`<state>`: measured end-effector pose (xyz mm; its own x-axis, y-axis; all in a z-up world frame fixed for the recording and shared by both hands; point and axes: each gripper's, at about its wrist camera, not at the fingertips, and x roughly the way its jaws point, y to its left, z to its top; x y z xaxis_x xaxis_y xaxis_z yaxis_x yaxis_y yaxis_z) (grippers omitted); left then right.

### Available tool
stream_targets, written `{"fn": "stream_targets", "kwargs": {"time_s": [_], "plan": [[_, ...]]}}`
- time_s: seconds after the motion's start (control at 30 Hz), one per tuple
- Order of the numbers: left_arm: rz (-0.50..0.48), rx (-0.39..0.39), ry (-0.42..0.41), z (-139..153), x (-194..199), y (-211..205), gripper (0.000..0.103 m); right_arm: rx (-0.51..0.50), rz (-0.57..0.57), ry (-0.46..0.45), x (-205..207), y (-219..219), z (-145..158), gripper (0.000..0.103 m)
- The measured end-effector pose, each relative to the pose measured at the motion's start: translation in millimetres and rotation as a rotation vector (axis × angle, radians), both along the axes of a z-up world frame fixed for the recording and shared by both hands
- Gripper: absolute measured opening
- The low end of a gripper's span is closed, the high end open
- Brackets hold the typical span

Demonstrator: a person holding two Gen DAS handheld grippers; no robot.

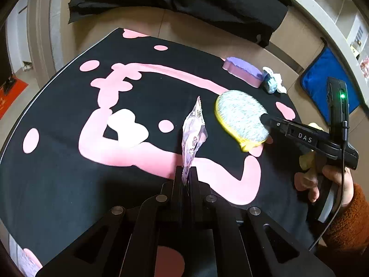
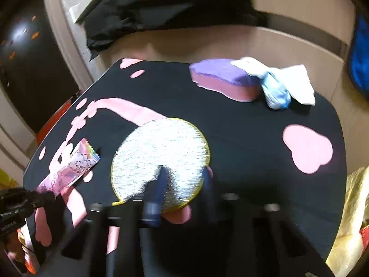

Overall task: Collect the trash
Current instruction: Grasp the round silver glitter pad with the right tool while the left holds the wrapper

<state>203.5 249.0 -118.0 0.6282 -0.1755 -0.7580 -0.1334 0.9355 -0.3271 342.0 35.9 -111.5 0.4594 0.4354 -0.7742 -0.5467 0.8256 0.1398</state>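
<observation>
Left gripper (image 1: 186, 173) jaws pinched on pink wrapper (image 1: 193, 133), lifted off tabletop (image 1: 57, 173). Right gripper (image 2: 182, 175) jaws parted around round scrub pad (image 2: 159, 159). Next: bin the wrapper.

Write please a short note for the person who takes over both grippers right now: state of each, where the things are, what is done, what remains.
Left gripper: shut on the pink wrapper, lifted off the table.
Right gripper: over the round scrubbing pad; grip unclear.
The crumpled tissue lies beside the purple sponge at the far edge.
Done: wrapper picked.
Left: bin the wrapper, collect the tissue.
</observation>
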Motion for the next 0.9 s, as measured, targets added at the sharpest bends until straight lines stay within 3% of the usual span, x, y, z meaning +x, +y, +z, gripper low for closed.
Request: {"fn": "stream_targets", "kwargs": {"time_s": [0.07, 0.33, 0.43, 0.5, 0.53, 0.57, 0.6, 0.77, 0.9], "plan": [[0.005, 0.002, -0.004, 1.1, -3.4, 2.1, 0.004, 0.019, 0.01, -0.001, -3.8, -0.5, 7.0, 0.005], [0.001, -0.029, -0.023, 2.5, -12.1, 10.8, 0.006, 0.095, 0.046, -0.057, -23.8, -16.2, 54.4, 0.005], [-0.011, -0.049, -0.042, 6.0, -13.9, 13.8, 0.008, 0.077, 0.045, -0.075, -27.7, -13.9, 59.0, 0.005], [-0.021, -0.039, -0.062, 10.4, -17.3, 14.8, 0.014, 0.075, 0.04, -0.072, -27.4, -12.2, 53.4, 0.007], [-0.024, -0.032, -0.07, 12.4, -19.2, 15.2, 0.016, 0.079, 0.035, -0.066, -27.5, -12.4, 50.9, 0.015], [-0.026, -0.026, -0.075, 13.7, -20.5, 15.6, 0.018, 0.076, 0.025, -0.053, -25.6, -11.8, 44.5, 0.032], [-0.03, -0.017, -0.081, 15.7, -22.3, 16.5, 0.02, 0.07, 0.021, -0.04, -24.1, -10.8, 37.7, 0.039], [-0.029, -0.012, -0.08, 20.4, -27.1, 25.9, 0.022, 0.05, -0.011, 0.028, -10.3, -3.4, 6.7, 0.042], [-0.049, -0.006, -0.058, 22.1, -32.3, 32.6, 0.027, 0.034, -0.021, 0.027, -3.2, 10.0, -6.2, 0.043]]}}
